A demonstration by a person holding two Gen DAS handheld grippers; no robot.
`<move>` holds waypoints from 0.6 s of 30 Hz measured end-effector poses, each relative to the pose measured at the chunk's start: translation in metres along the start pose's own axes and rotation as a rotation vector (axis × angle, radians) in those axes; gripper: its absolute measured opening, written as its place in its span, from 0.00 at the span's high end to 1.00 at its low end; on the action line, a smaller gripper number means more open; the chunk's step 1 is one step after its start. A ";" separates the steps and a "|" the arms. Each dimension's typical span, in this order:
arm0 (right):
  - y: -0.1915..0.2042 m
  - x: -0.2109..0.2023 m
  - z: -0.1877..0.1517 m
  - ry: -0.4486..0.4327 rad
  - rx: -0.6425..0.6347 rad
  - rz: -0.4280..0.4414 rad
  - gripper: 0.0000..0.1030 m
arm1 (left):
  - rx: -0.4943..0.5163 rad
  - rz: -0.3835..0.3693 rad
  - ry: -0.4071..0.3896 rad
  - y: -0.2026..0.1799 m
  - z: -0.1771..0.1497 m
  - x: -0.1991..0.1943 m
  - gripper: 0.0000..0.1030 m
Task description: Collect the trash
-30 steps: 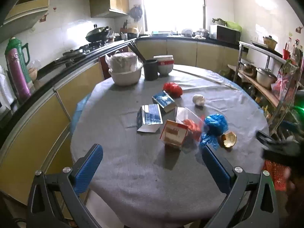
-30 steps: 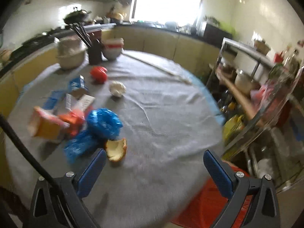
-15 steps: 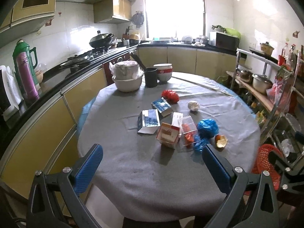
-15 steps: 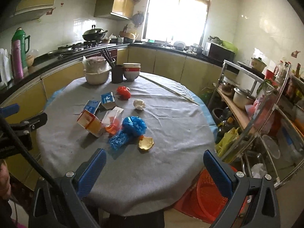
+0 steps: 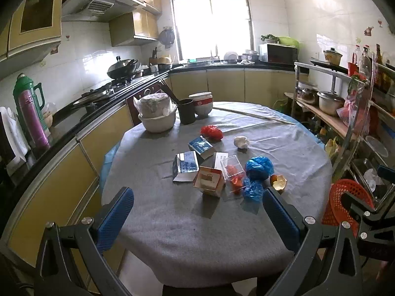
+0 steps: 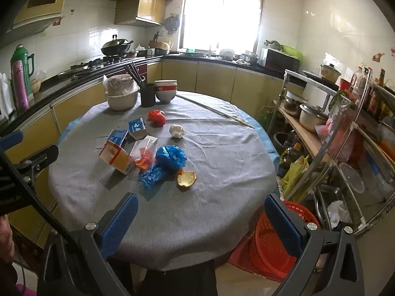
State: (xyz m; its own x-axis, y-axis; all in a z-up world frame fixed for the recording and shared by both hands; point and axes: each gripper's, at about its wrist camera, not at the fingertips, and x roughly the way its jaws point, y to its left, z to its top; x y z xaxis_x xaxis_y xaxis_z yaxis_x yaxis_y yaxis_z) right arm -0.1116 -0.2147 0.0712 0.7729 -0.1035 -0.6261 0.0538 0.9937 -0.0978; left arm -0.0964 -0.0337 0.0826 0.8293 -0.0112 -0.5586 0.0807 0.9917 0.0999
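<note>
Trash lies mid-table on the grey cloth (image 5: 197, 222): an orange-and-white carton (image 5: 209, 181), two blue cartons (image 5: 186, 165), a clear plastic box (image 5: 232, 167), a blue bag (image 5: 259, 167), a red bag (image 5: 211, 132), a white crumpled wad (image 5: 241, 142) and an orange peel (image 5: 279, 181). The same pile shows in the right wrist view: carton (image 6: 116, 156), blue bag (image 6: 170, 156), peel (image 6: 186, 178). My left gripper (image 5: 196, 218) is open and empty, over the table's near edge. My right gripper (image 6: 200, 224) is open and empty, back from the table. A red basket (image 6: 271, 244) stands on the floor at the table's right.
Bowls (image 5: 158, 116), a black chopstick cup (image 5: 187, 114) and stacked bowls (image 5: 201, 103) stand at the table's far side. A counter with stove runs along the left (image 5: 74, 113). A metal shelf rack with pots (image 5: 328, 103) stands close on the right.
Both grippers have pulled back and risen from the table; the trash pile looks smaller and farther. The red basket has come into view. Nothing was taken hold of.
</note>
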 end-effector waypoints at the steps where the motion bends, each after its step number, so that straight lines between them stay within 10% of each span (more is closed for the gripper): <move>1: -0.001 -0.001 -0.001 0.001 0.000 -0.005 0.00 | 0.001 -0.001 0.000 -0.001 0.000 0.000 0.00; 18: -0.005 -0.008 -0.006 0.009 -0.002 -0.027 0.00 | 0.006 0.006 0.009 0.000 -0.002 0.001 0.00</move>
State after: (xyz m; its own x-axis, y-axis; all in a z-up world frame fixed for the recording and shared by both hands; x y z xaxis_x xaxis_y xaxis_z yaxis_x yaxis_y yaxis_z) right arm -0.1221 -0.2192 0.0722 0.7654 -0.1304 -0.6302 0.0729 0.9905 -0.1164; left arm -0.0969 -0.0337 0.0801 0.8248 -0.0045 -0.5654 0.0795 0.9910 0.1081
